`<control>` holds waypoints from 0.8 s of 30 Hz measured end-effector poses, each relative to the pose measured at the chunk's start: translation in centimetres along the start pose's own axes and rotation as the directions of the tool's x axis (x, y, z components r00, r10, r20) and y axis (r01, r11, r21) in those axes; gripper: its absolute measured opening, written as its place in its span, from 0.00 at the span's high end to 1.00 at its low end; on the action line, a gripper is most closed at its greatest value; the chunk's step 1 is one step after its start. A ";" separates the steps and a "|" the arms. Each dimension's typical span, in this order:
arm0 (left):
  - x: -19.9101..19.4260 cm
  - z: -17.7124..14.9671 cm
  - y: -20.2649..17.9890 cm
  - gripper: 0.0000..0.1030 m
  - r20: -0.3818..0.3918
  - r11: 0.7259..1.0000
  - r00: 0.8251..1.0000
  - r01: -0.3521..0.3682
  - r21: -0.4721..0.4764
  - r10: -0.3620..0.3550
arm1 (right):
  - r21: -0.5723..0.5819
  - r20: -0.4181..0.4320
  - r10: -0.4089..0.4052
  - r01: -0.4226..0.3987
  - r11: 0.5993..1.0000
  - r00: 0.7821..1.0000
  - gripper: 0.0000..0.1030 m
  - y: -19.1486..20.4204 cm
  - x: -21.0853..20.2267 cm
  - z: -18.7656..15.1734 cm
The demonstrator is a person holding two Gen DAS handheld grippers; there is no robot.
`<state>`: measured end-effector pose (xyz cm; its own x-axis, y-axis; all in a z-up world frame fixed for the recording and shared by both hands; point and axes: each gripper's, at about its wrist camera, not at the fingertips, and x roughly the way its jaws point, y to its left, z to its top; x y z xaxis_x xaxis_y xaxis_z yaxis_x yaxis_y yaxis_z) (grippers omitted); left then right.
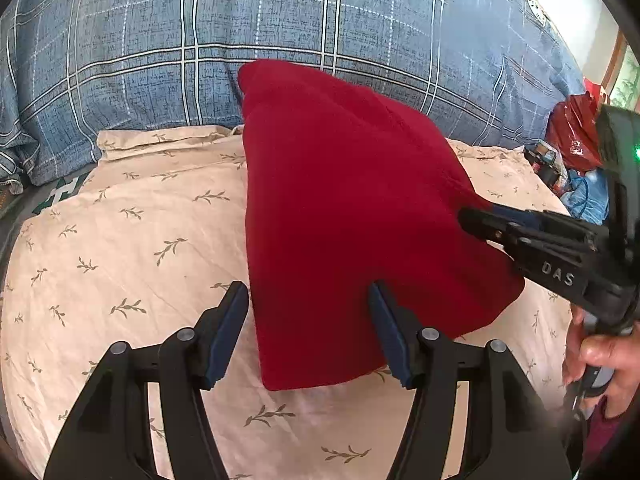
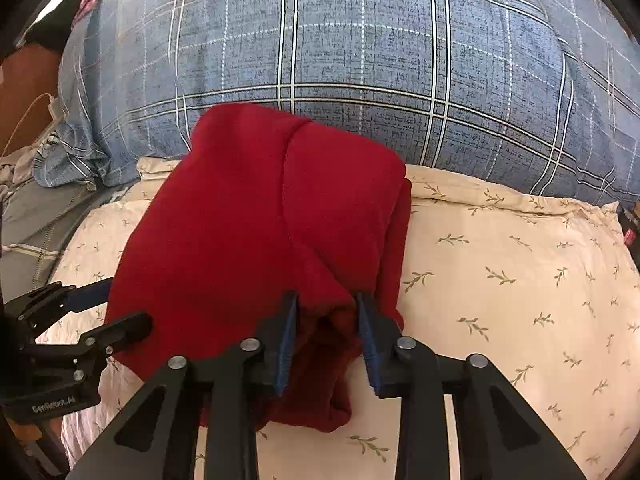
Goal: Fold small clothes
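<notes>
From the left wrist camera, the red fleece garment (image 1: 352, 208) lay on the beige leaf-print sheet (image 1: 132, 248), its far end riding up against the blue plaid duvet (image 1: 280, 20). It already looked doubled over into a thick, roughly wedge-shaped packet, so I judged at least one fold done. The left gripper (image 1: 310, 330) stood released, its blue pads astride the near left corner of the garment with daylight between pad and cloth; nothing was held. The right gripper (image 1: 476, 220) came in from the right edge, its tip on the garment's right side; whether it pinched cloth could not be told from this angle. A hand (image 1: 600, 364) on its handle was cut off by the frame. Red bags and clutter at the far right were too small to identify.

From the right wrist camera, the garment (image 2: 248, 220) showed a seam running down its middle and a second layer peeking out along its right edge. The right gripper (image 2: 326, 344) was clenched on a bunched lump of the near hem, both pads pressing into the fleece. The left gripper (image 2: 116, 308) sat open at the garment's left edge. What kind of garment it was stayed unclear, since sleeves or legs were tucked out of sight. The near hem still looked rumpled, so a further fold or smoothing seemed left.
</notes>
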<state>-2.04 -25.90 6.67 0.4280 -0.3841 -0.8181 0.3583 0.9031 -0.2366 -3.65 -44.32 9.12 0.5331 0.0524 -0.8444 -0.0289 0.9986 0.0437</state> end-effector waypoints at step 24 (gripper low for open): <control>-0.1 0.5 0.8 0.29 0.003 0.999 0.999 0.041 -0.031 -0.041 | 0.199 0.104 0.121 -0.140 0.970 0.987 0.34 -3.0 -3.3 1.4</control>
<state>-1.32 -25.24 6.81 0.4152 -0.4213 -0.8063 0.3494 0.8922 -0.2862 -4.16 -47.51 12.51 0.6110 0.1724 -0.7727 0.0661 0.9615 0.2668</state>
